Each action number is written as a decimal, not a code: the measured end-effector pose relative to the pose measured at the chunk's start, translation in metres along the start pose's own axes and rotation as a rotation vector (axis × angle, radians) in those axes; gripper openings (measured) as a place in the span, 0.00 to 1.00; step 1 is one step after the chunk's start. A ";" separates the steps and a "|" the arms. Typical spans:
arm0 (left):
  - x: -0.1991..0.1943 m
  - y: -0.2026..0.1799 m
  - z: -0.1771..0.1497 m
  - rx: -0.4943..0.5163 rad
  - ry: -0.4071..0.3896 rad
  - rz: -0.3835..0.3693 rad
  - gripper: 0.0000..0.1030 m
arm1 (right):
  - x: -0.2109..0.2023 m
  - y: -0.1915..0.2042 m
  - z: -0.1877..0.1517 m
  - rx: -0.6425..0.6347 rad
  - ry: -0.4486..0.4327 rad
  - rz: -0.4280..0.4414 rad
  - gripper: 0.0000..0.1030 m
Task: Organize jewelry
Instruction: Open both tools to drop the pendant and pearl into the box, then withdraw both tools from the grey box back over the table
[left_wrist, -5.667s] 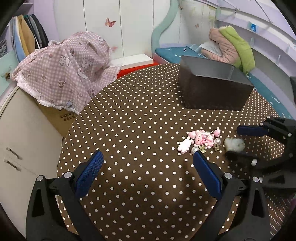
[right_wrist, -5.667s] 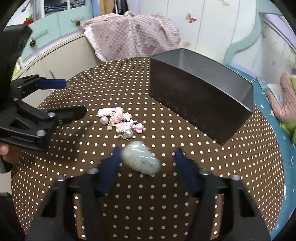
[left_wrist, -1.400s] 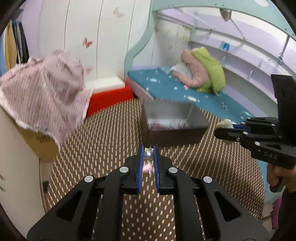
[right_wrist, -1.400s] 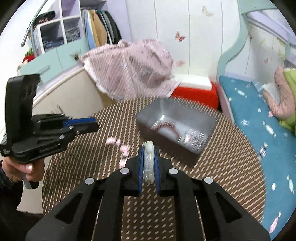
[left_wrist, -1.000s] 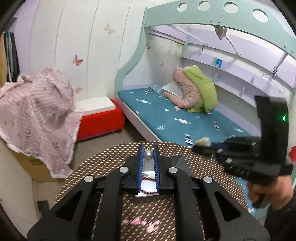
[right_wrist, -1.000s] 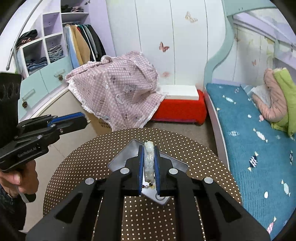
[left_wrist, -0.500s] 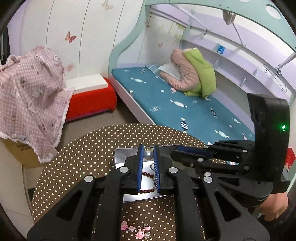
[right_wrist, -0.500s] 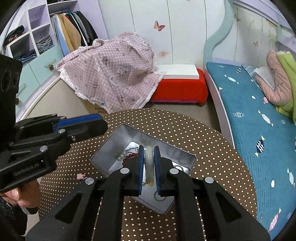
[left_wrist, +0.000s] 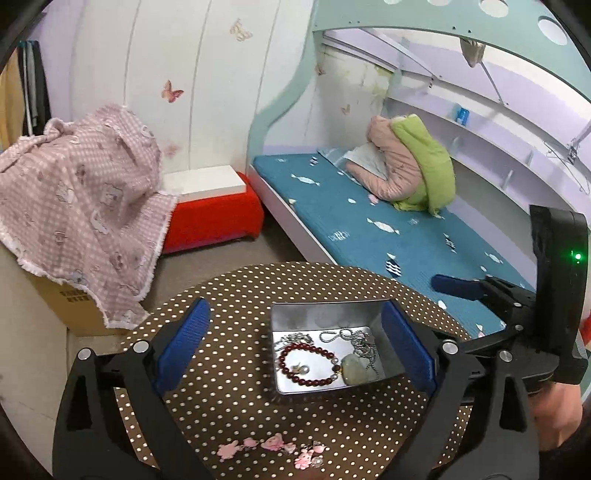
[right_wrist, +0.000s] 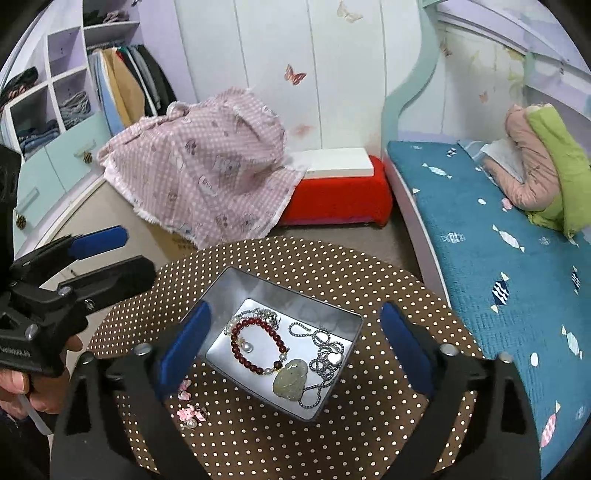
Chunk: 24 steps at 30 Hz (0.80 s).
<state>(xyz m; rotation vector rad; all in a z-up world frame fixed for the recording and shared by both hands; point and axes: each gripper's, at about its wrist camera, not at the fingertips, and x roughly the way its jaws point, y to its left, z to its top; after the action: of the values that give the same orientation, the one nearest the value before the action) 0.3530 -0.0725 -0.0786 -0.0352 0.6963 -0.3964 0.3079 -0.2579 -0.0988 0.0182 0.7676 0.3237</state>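
Polka-dot brown cloth covers the round table (left_wrist: 229, 391), and in the left wrist view the left gripper (left_wrist: 293, 341) hangs above it with jaws that have just been opening, now wide and empty, so its piece can drop into the metal tin (left_wrist: 325, 314) straight ahead between its fingers. Pink charms (left_wrist: 273, 445) lie below it, unsorted. In the right wrist view the right gripper (right_wrist: 295, 341), jaws likewise just opened wide, straddles the tin, where the jade pendant (right_wrist: 290, 378) rests beside the red bead bracelet (right_wrist: 255, 345) and what looks like a silver chain (right_wrist: 325, 354).
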 end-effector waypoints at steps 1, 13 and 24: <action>-0.005 0.001 0.000 -0.001 -0.010 0.015 0.93 | -0.003 0.000 0.000 0.007 -0.010 -0.005 0.92; -0.080 0.000 -0.009 0.029 -0.174 0.179 0.95 | -0.051 0.012 0.000 0.057 -0.130 -0.019 0.92; -0.124 0.010 -0.031 -0.005 -0.217 0.237 0.95 | -0.097 0.030 -0.011 0.064 -0.221 -0.041 0.92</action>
<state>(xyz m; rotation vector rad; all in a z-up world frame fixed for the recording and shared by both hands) 0.2509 -0.0152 -0.0277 0.0000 0.4807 -0.1597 0.2268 -0.2593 -0.0369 0.0966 0.5582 0.2530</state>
